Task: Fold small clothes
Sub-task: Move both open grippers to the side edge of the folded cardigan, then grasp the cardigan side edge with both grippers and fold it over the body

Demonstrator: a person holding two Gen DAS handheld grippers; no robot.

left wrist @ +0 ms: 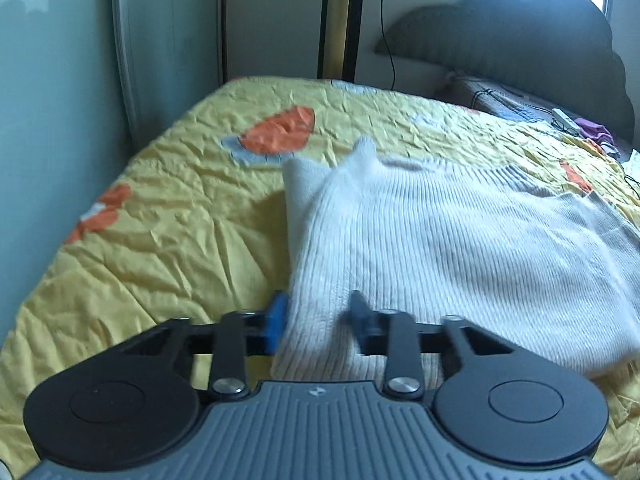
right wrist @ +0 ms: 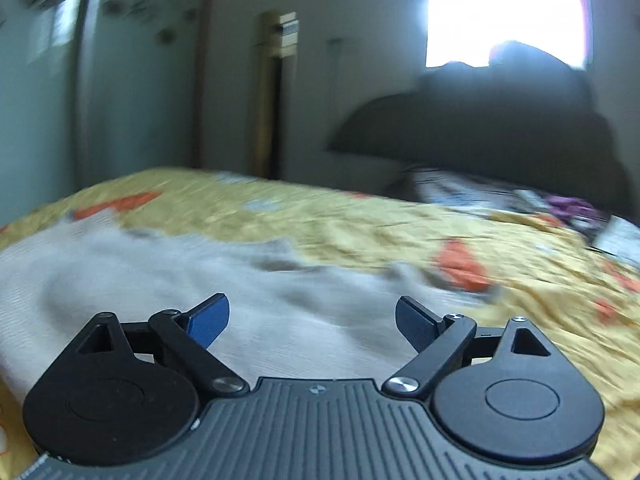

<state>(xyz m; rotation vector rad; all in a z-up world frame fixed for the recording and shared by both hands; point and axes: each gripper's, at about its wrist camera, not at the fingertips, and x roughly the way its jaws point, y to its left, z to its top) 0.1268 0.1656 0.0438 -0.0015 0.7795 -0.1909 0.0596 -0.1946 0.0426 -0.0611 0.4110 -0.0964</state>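
1. Pinching the near edge of the white ribbed sweater (left wrist: 400, 240), the left gripper (left wrist: 320, 320) has its jaws narrowed on the knit, probably to carry a fold.
2. Right gripper (right wrist: 312, 320) hangs wide open, holding nothing, above the cloth.
3. Sweater lies flat on the yellow bedspread (left wrist: 160, 220), giving a folding surface.
4. Headboard (left wrist: 520, 40) beyond.

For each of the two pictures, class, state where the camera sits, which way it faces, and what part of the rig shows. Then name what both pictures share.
Left wrist: on the left gripper, facing along its fingers over the white knit garment, its near edge between the blue pads, toward the headboard.
Right wrist: on the right gripper, jaws spread wide above the garment, nothing held; blurred.
Shared: the garment, the yellow bedspread, the headboard.
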